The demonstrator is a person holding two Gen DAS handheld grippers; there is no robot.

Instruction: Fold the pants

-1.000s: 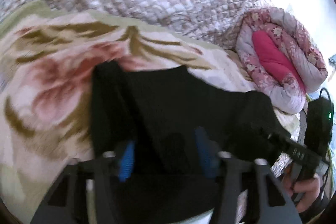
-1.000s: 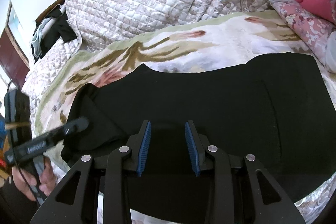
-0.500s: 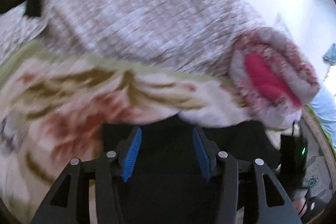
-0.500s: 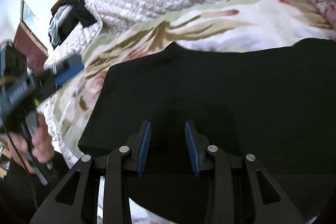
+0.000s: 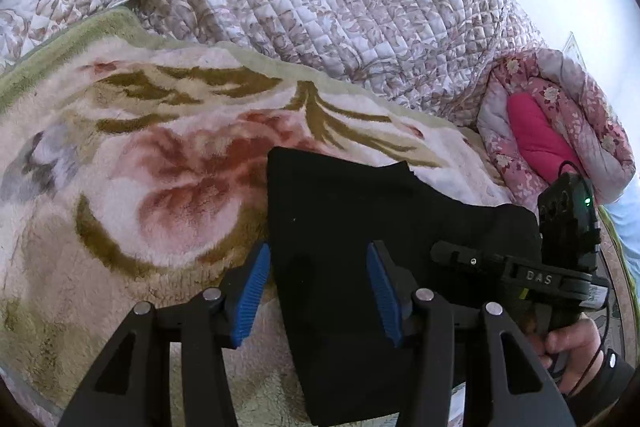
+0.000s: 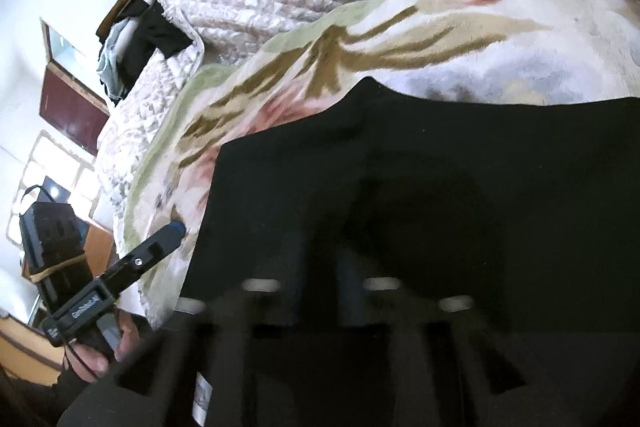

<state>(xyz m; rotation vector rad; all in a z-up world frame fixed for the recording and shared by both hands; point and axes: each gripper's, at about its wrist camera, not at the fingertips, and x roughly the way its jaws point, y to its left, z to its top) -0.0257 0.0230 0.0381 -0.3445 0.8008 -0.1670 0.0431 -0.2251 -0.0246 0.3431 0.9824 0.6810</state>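
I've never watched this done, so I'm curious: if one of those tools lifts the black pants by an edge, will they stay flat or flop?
Probably flop: the black pants lie limp on the floral blanket, following its bumps. They look thin, so likely light. The plush blanket may drag against pushing.

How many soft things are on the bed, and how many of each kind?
Black pants: 1
Flowery fleece blanket: 1
Quilted bedspread: 1
Rolled pink floral quilt: 1
Pile of clothes at the far corner: 1
Total: 5
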